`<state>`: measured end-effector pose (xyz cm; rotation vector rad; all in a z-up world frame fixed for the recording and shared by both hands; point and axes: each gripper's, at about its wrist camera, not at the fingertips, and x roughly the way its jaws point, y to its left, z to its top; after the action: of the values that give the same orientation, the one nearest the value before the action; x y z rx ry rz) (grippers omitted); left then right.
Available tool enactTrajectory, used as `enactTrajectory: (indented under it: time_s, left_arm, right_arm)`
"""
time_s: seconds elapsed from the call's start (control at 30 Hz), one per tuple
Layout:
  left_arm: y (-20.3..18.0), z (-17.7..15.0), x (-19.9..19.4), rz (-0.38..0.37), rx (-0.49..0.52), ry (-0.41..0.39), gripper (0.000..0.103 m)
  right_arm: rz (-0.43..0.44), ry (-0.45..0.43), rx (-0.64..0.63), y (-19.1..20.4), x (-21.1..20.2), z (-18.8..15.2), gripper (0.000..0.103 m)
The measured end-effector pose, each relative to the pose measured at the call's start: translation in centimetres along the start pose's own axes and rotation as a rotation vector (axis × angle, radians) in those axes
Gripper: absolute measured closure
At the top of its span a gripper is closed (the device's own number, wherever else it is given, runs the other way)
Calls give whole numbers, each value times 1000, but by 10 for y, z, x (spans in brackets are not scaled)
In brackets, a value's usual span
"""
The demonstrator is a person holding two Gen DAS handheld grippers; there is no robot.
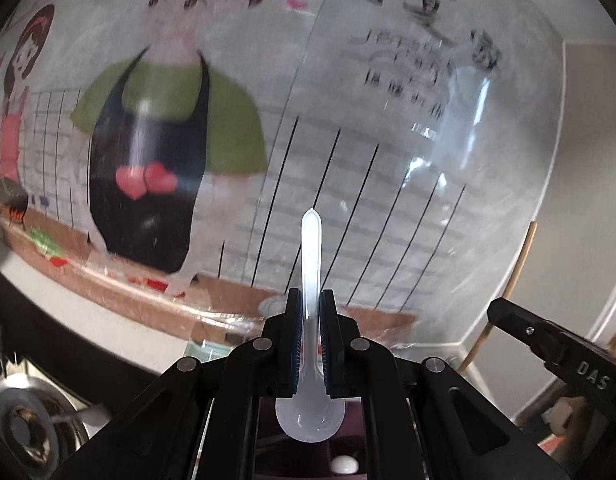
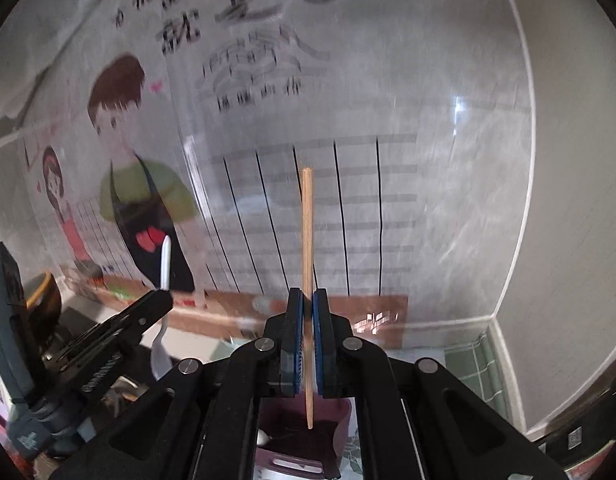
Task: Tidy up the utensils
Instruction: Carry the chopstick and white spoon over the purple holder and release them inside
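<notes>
My left gripper [image 1: 311, 300] is shut on a white plastic spoon [image 1: 311, 264], held upright with its handle pointing up and its bowl [image 1: 310, 420] below the jaws. My right gripper [image 2: 307, 298] is shut on a wooden chopstick [image 2: 307, 224], also upright, with its lower tip over a dark purple holder [image 2: 304, 436]. In the right wrist view the left gripper [image 2: 156, 300] and the spoon [image 2: 165, 260] show at the left. In the left wrist view the right gripper's finger [image 1: 548, 336] and the chopstick [image 1: 512, 280] show at the right.
A wall with a cartoon poster [image 1: 168, 120] fills the view ahead. A metal pot [image 1: 24, 424] sits at lower left. A small white round thing [image 1: 345, 465] lies below the spoon. Green tiles [image 2: 472, 364] and a room corner lie at the right.
</notes>
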<state>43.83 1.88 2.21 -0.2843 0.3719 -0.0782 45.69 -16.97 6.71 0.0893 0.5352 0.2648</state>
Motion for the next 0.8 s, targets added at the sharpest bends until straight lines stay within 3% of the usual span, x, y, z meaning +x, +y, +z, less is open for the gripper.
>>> enactTrajectory:
  time_s: [0.17,0.3,0.43,0.7,0.73,0.8]
  left_arm:
    - [0,-36,5,66,46,-37,94]
    - [0,-57,16,79,87,5,94]
    - [9,-69,22,89,58,57,94]
    - [21,-77,13,20,-12,168,93]
    - [23,-76,10,12,-23,180,93]
    - [28,-70,2,-2,-60,205,93]
  right_arm:
    - [-6,58,-6,-8,19,-18,98]
    - [-7,97,3,-14,29,-29,98]
    - [8,138,3,-14,35,-42,98]
    - [37,228,-17,-5,43,-60,96]
    - [30,238,-30,-2,42,-63,94]
    - [24,252,-37,-1,38,-66,81]
